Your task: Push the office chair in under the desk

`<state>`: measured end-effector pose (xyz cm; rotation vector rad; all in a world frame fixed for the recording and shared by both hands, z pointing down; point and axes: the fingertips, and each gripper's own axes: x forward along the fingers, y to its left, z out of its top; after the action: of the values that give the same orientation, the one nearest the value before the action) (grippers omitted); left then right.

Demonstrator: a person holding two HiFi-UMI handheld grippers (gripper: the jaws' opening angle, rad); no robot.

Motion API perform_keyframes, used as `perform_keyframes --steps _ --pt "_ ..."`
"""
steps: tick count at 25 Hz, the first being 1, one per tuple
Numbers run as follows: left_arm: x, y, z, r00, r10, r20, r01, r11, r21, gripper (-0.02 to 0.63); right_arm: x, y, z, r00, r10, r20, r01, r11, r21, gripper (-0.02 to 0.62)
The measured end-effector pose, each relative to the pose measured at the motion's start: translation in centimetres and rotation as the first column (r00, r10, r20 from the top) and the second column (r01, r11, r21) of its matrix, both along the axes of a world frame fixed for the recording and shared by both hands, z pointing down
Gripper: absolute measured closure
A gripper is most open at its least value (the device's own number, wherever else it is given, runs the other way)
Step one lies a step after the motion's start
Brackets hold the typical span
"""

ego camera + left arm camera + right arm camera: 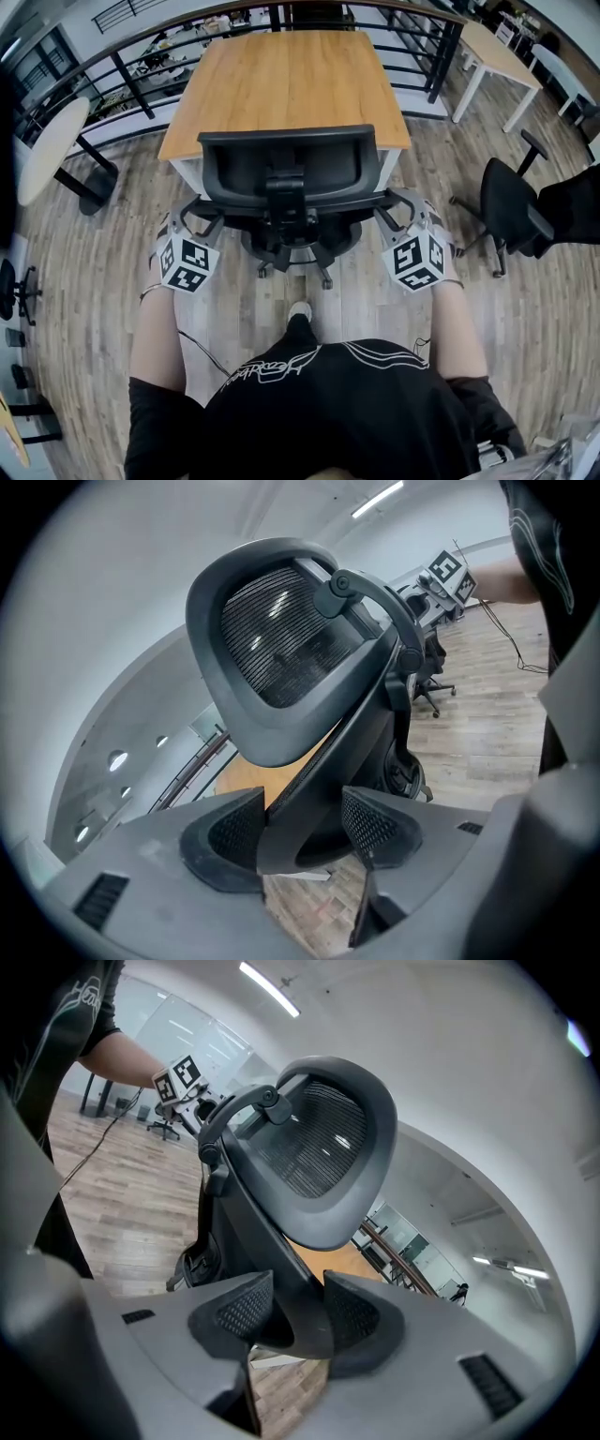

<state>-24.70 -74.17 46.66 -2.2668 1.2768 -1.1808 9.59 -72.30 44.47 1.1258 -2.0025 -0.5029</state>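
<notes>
head view: shows chair at centre, mesh backrest facing the wearer and overlapping the near edge of desk, which lies at 12 o'clock. wheeled base visible on wood floor below the backrest.
left gripper, at 8 o'clock of the backrest: pinches a dark curved frame bar on the chair's left side; in left gripper view, pads sit against that bar.
right gripper, at 4 o'clock of the backrest: pinches the matching bar on the right side; in right gripper view, pads press it from both sides.
second chair at 3 o'clock, well apart. round table at 10 o'clock.
</notes>
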Motion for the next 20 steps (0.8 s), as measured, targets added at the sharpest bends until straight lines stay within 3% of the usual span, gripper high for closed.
perform_keyframes --steps 20 --pt "0.6 -14.4 -0.1 0.999 0.051 -0.004 -0.051 0.999 0.014 0.364 0.3 -12.3 -0.1 0.995 0.099 0.000 -0.099 0.995 0.011 0.400"
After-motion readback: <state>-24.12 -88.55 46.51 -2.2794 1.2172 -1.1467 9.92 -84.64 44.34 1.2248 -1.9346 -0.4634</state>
